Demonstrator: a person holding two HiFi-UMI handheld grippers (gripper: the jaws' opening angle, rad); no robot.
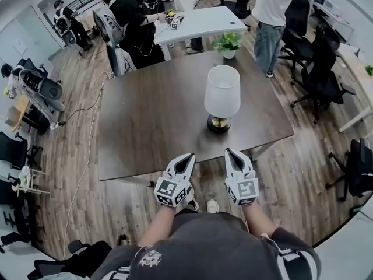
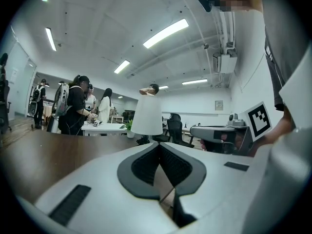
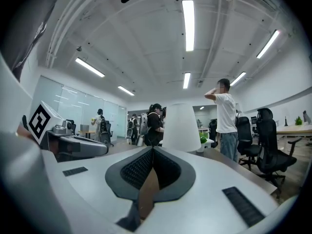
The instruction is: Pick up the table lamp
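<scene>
— Is the table lamp [image 1: 222, 98] being lifted?
— Not yet. It is standing on the desk [image 1: 145, 121], at twelve o'clock from the left tongs [image 1: 189, 156] and right tongs [image 1: 230, 152], both hovering, pressed together, empty.

No actual words or numbers I can read here. Closest thing is the black-and-white square marker [image 1: 169, 189] on my left gripper [image 1: 187, 157] and the twin marker [image 1: 245, 188] on my right gripper [image 1: 232, 153], and those are just blocky patterns. The small framed wall sign [image 2: 219, 105] and the white emblem [image 1: 150, 256] on my dark shirt are too tiny to make out.
</scene>
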